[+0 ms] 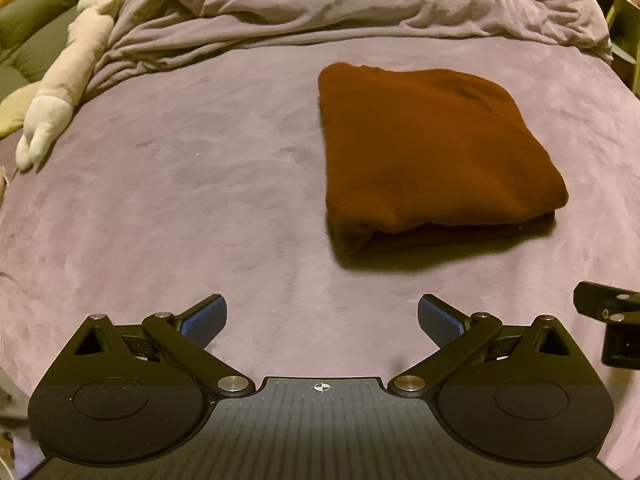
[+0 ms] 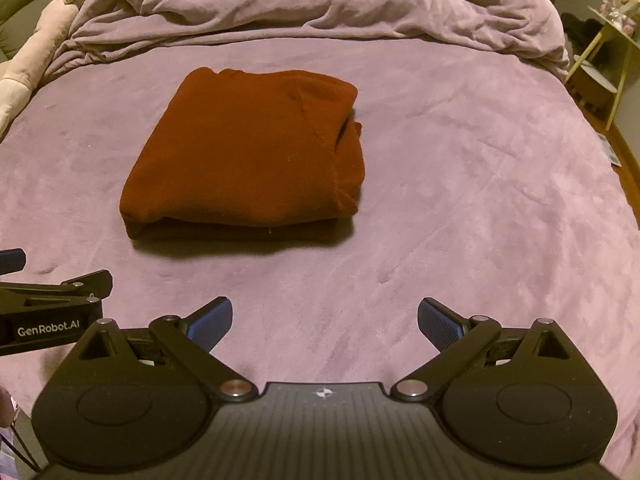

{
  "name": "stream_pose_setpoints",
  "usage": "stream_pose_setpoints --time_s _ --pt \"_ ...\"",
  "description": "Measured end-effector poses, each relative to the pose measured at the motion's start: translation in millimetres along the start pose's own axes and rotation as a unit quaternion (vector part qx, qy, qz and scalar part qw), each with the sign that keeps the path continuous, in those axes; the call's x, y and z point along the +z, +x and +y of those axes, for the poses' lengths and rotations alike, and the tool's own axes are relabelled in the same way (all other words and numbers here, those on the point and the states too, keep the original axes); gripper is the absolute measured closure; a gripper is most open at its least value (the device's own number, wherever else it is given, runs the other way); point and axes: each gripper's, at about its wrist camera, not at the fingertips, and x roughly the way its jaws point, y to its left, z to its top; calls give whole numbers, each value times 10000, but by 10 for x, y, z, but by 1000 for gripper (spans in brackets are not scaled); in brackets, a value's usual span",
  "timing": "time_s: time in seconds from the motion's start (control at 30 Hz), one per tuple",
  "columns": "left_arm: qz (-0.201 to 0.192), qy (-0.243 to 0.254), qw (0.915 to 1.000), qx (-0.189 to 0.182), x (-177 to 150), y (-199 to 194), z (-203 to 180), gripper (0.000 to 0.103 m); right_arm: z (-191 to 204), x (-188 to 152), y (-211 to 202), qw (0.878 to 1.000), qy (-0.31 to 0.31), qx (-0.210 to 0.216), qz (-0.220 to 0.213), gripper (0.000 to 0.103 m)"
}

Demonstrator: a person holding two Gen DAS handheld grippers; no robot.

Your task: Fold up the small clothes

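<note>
Bed (image 1: 200,184) with mauve plush cover, rumpled duvet (image 2: 320,4) at far end. Left tongs (image 1: 322,322) spread wide, holding nothing; right tongs (image 2: 325,324) likewise wide and empty, side by side just above the cover. Rust-brown garment (image 2: 244,152) lies folded ahead, right of the left tongs, left of the right tongs, apart from both. Risk: the near edge gapes in loose layers; a pad catching only the top layer would peel the fold open.
</note>
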Motion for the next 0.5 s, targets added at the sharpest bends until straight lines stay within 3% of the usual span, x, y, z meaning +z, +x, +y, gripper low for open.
stream_pose_setpoints --time_s 0.5 --pt "8 66 10000 -35 5 21 -43 0 -26 11 27 10000 45 -4 7 4"
